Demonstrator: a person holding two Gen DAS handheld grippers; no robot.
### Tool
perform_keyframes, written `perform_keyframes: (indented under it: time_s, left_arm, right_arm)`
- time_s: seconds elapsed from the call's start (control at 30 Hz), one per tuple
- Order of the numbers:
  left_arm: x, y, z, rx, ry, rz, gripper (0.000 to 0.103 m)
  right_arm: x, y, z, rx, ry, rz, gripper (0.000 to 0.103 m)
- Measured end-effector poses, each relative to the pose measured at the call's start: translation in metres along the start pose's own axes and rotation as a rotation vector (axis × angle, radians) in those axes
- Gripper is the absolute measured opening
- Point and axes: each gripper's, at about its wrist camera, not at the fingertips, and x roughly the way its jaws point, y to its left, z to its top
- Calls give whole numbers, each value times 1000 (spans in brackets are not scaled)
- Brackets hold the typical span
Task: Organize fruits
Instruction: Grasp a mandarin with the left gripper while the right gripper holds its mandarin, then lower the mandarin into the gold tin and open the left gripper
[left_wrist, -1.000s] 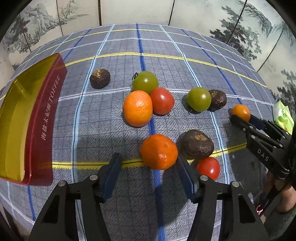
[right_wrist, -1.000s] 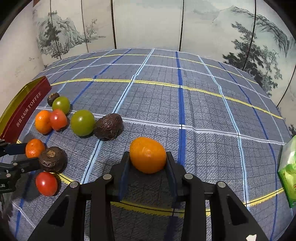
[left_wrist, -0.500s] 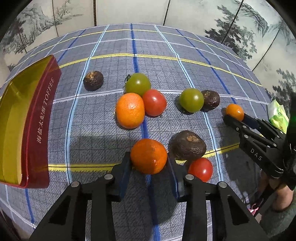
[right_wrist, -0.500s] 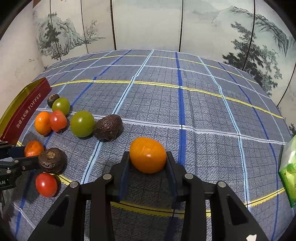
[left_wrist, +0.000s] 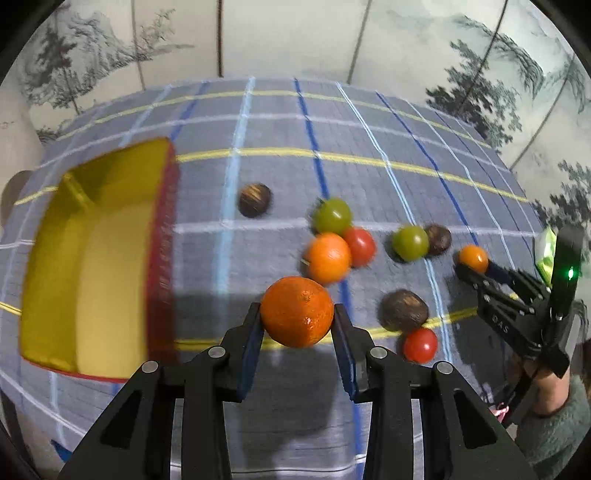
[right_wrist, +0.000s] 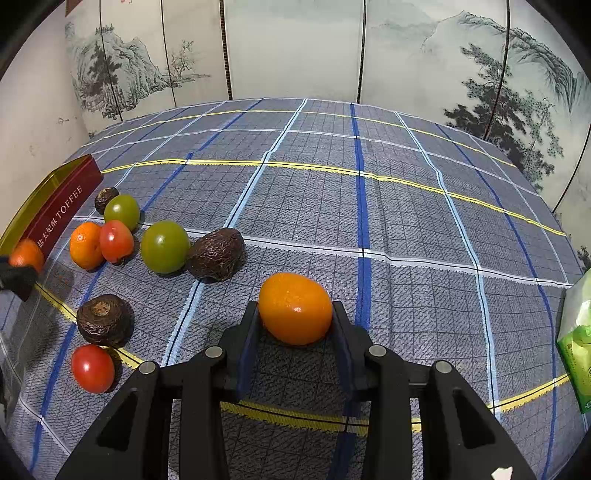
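Covering table: plaid cloth (right_wrist: 406, 221), painted screens (right_wrist: 295, 48) behind; both jaws clamp oranges.

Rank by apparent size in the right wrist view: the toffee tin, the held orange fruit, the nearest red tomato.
1. Held orange fruit, nearest the camera, so its lead is unsure.
2. Toffee tin, far off and cut by the edge.
3. Red tomato.
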Motion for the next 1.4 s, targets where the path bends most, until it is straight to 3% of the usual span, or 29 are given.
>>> perform_keyframes:
  time_s: [0.23, 0.53, 0.67, 1.4]
  left_arm:
    - [-15, 60, 13, -57, -37, 118, 38]
    - [0, 131, 8, -130, -5, 247, 38]
    - [9, 152, 3, -156, 18, 272, 38]
    - [23, 176, -17, -126, 70, 321, 38]
  right_arm:
    - [0, 0, 0, 0, 0, 0, 35]
    - [0, 0, 0, 0, -1, 0, 35]
    - [0, 0, 0, 1, 0, 1, 35]
    - [0, 0, 0, 1, -1, 0, 35]
